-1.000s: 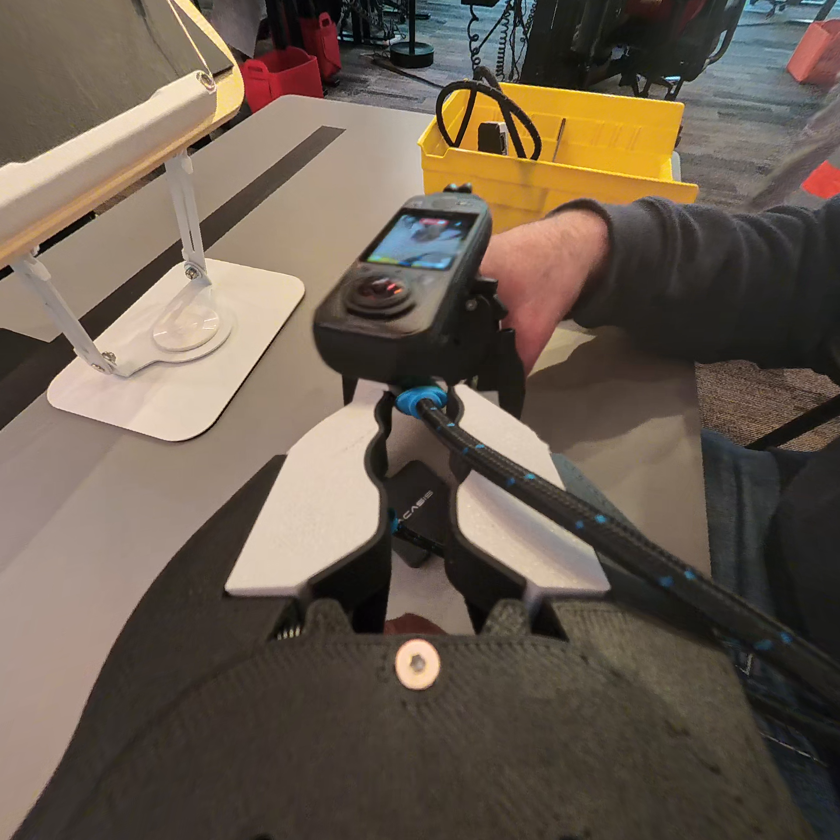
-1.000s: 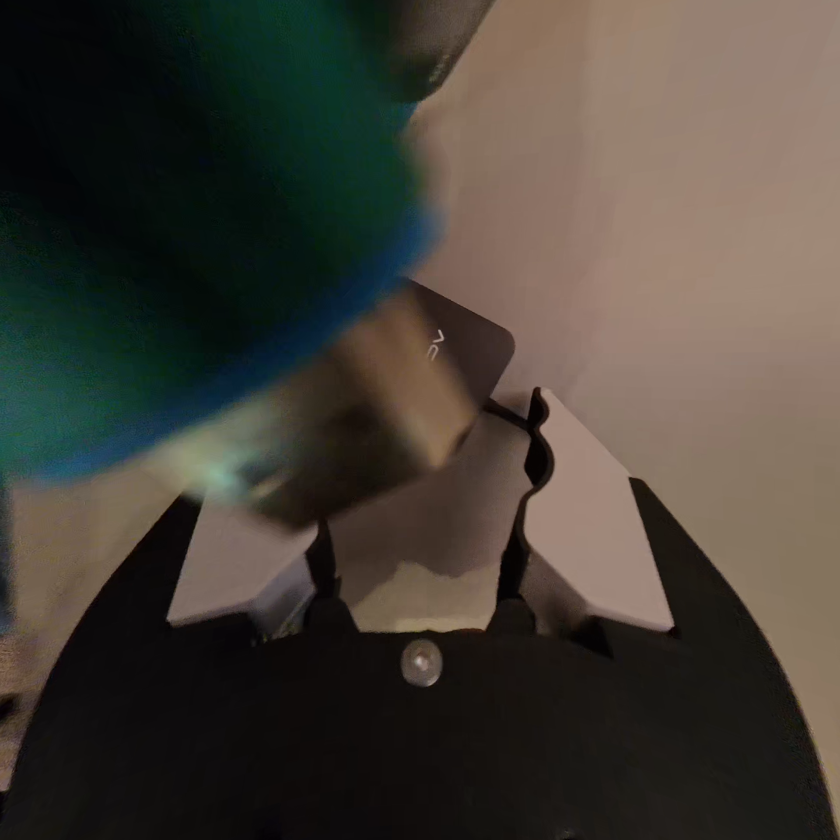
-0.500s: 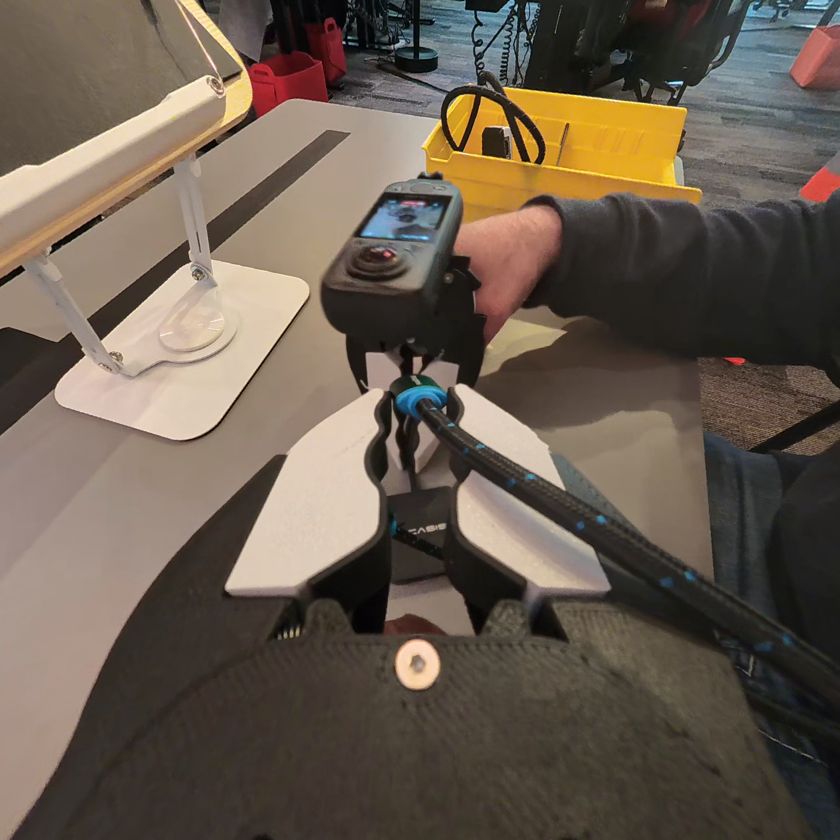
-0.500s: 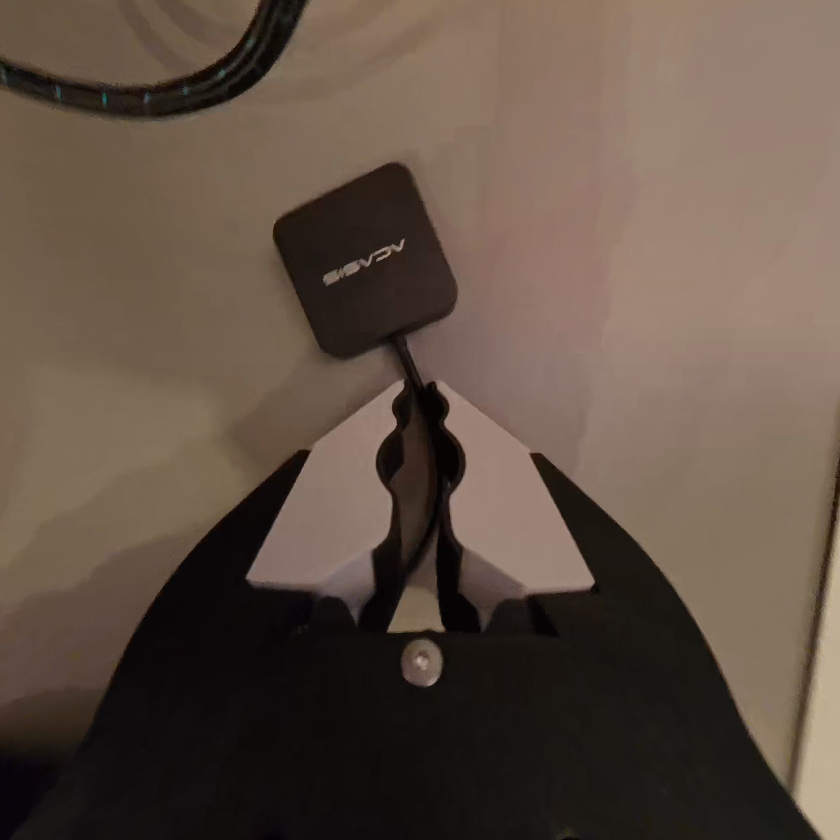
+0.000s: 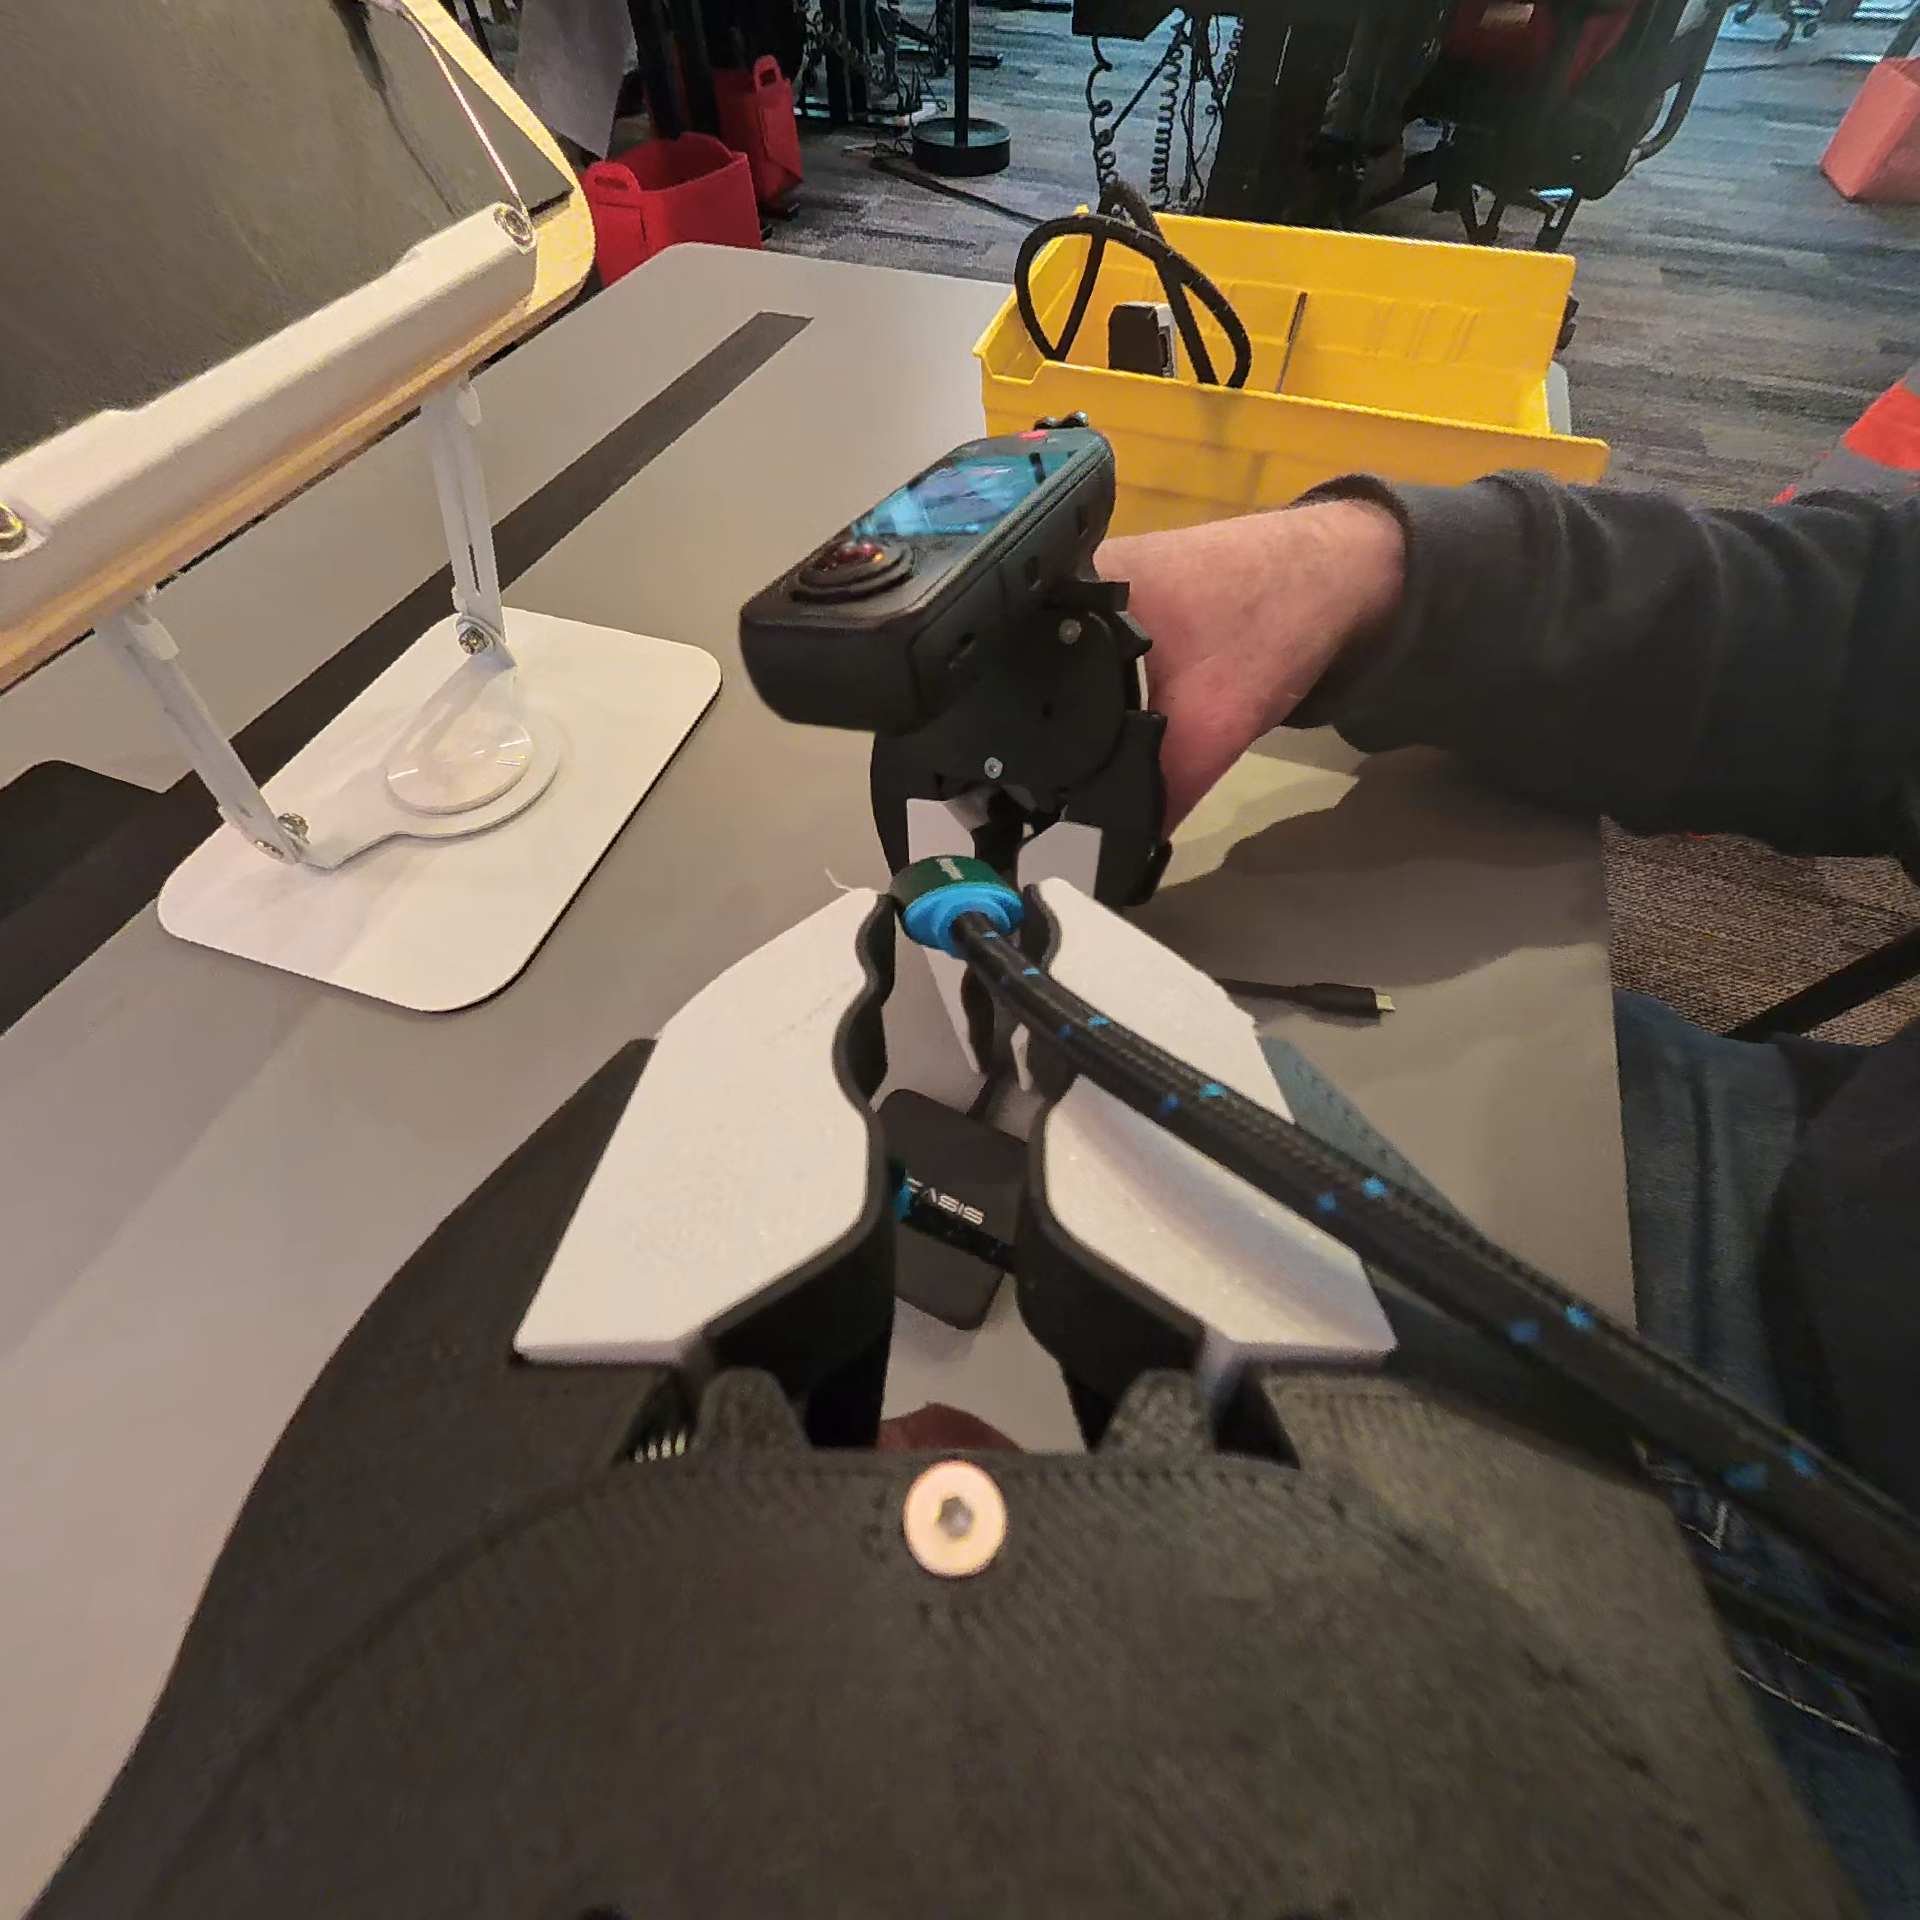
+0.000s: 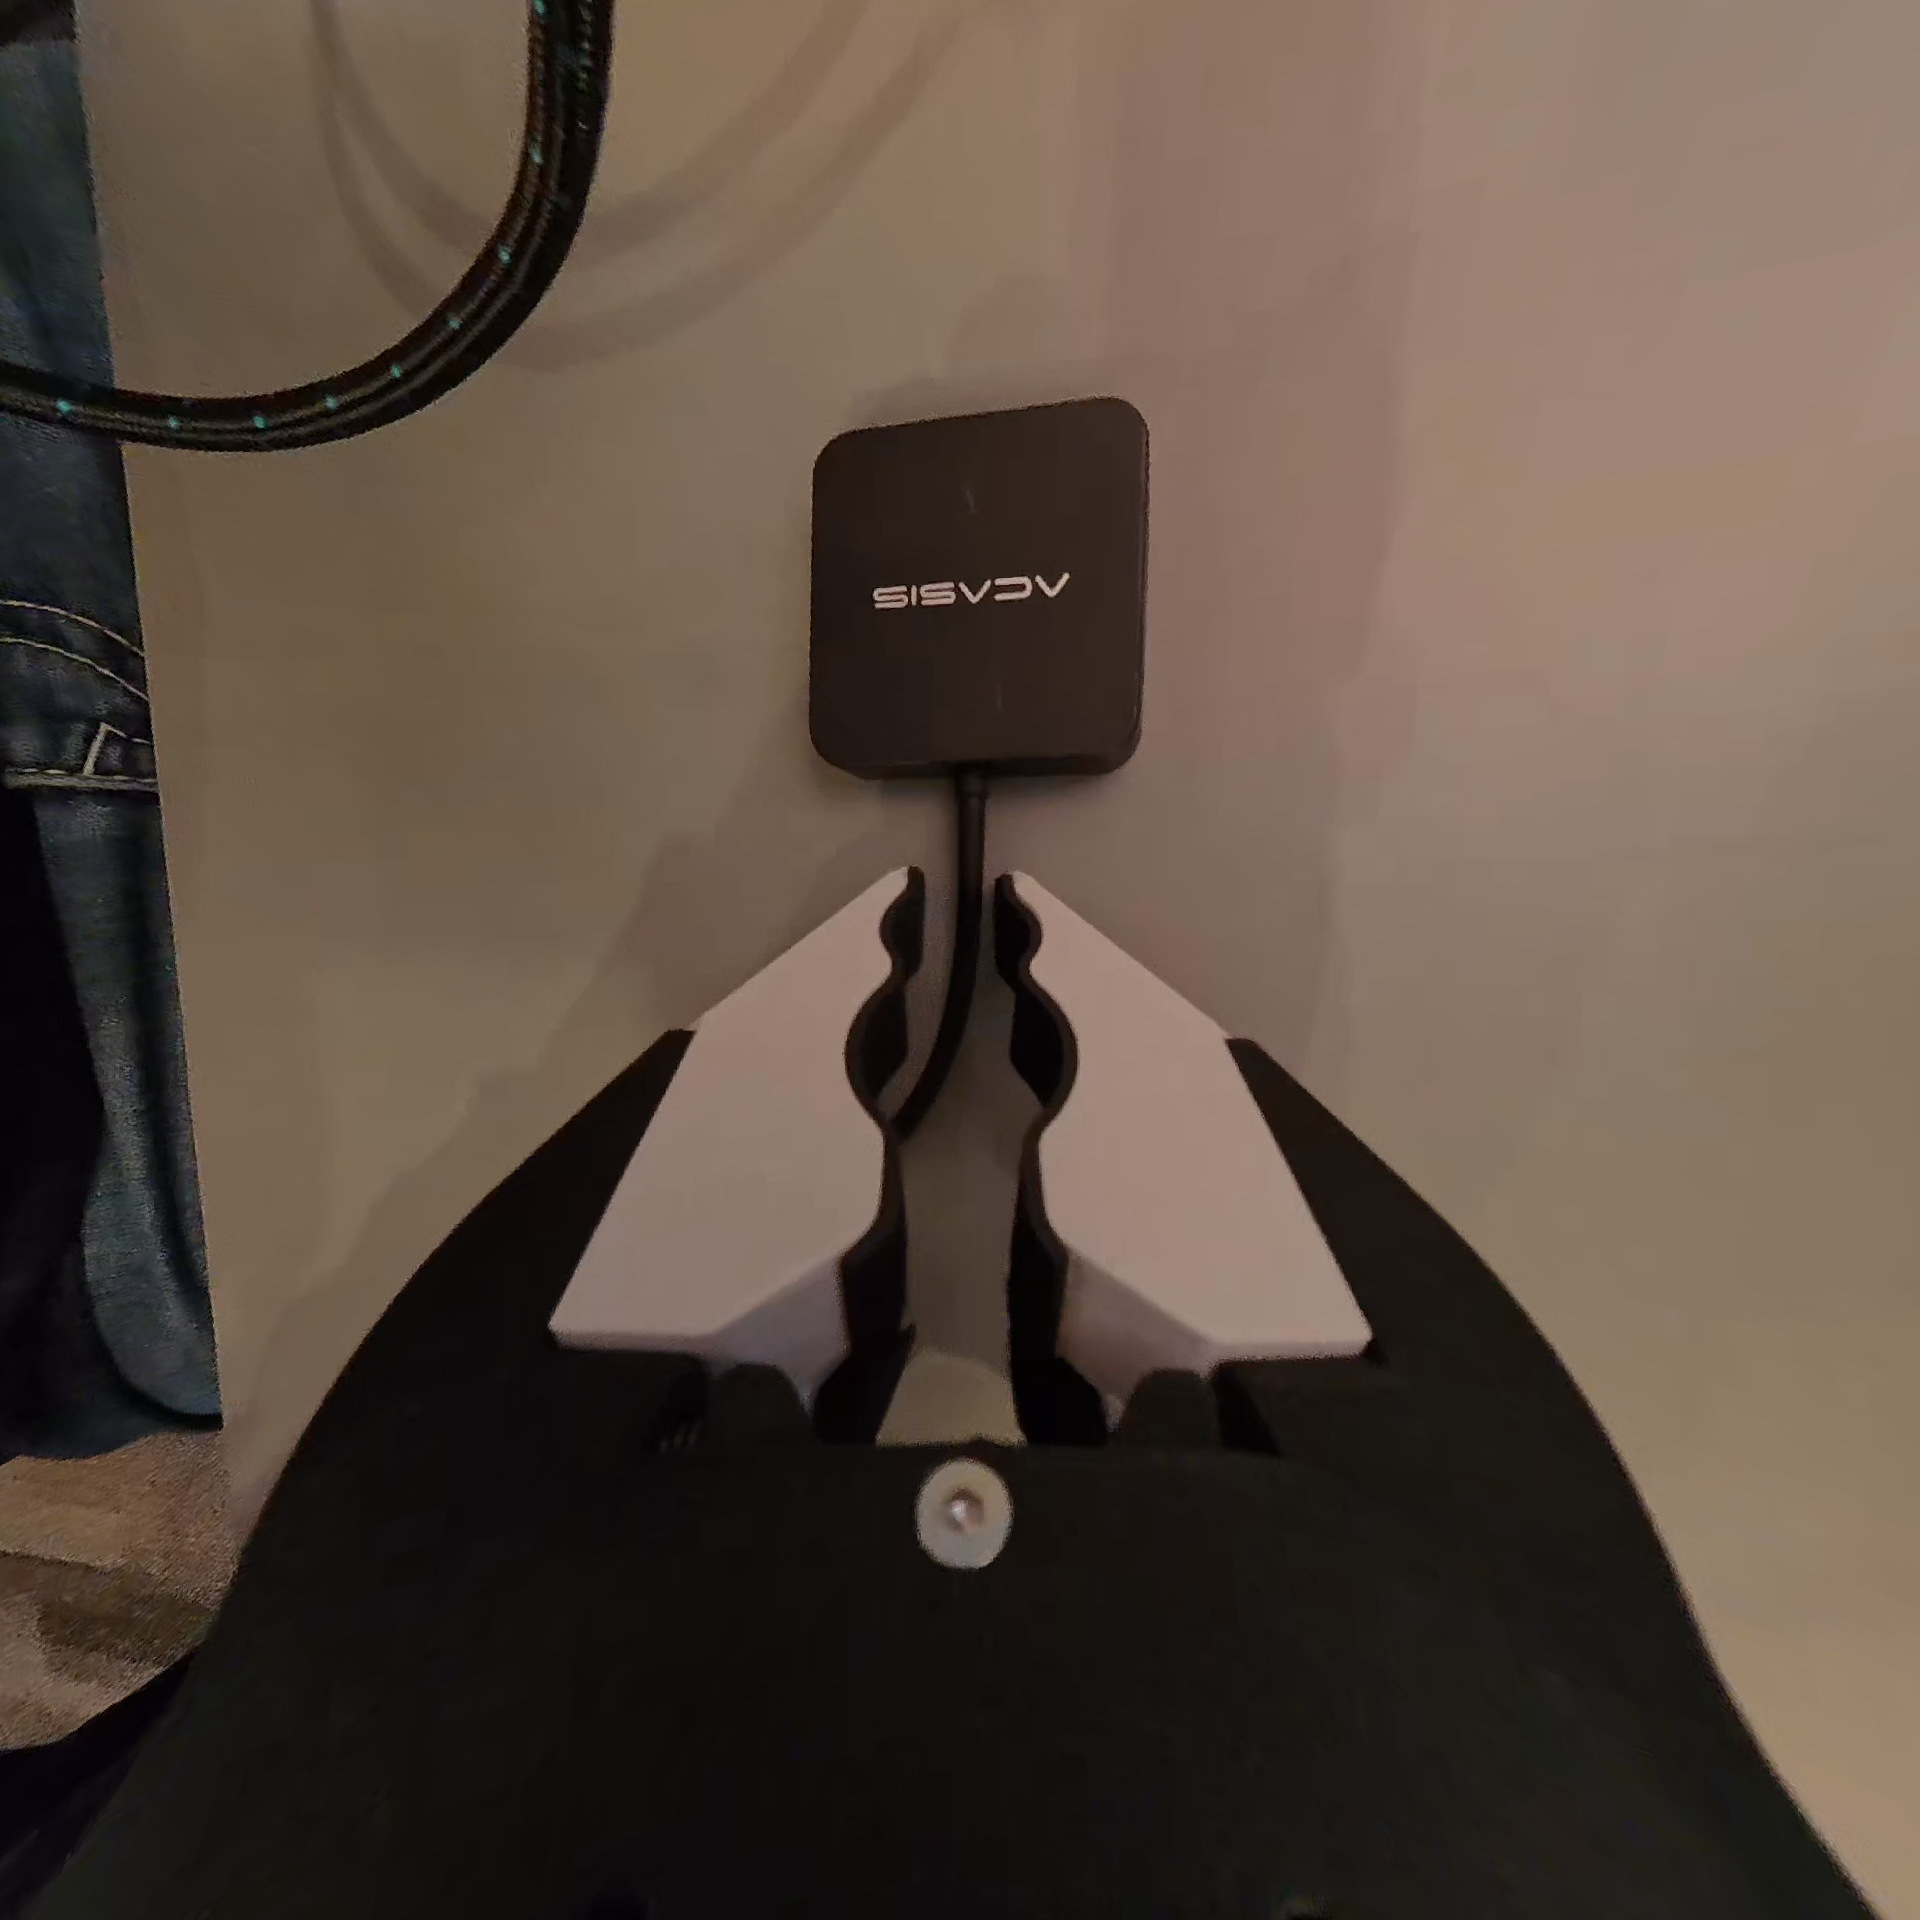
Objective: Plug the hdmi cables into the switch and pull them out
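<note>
The black square switch (image 6: 977,582) lies flat on the grey table (image 6: 1507,727). Its thin black lead (image 6: 968,821) runs back between my right gripper's (image 6: 958,894) jaws, which are closed to a narrow gap on it and point down at the table. My left gripper (image 5: 956,925) is shut on the braided black-and-blue HDMI cable (image 5: 1247,1122), gripping its plug at the green and blue collar (image 5: 951,904). It holds the plug above the switch (image 5: 951,1216), apart from it. The plug's tip is hidden. The cable loops at the upper left in the right wrist view (image 6: 499,291).
A white stand base (image 5: 447,831) carrying a tilted board stands at the left. A yellow bin (image 5: 1351,416) with a coiled black cable is at the back. A loose small connector (image 5: 1340,1000) lies to the right. A person's hand (image 5: 1247,644) and jeans (image 6: 73,727) are at the table's edge. The grippers' ends are close to 15 cm from one another.
My right gripper went from wide open beside the switch to closed on its lead, and the switch now lies straight ahead of it. My left gripper kept hold of the HDMI plug above the switch.
</note>
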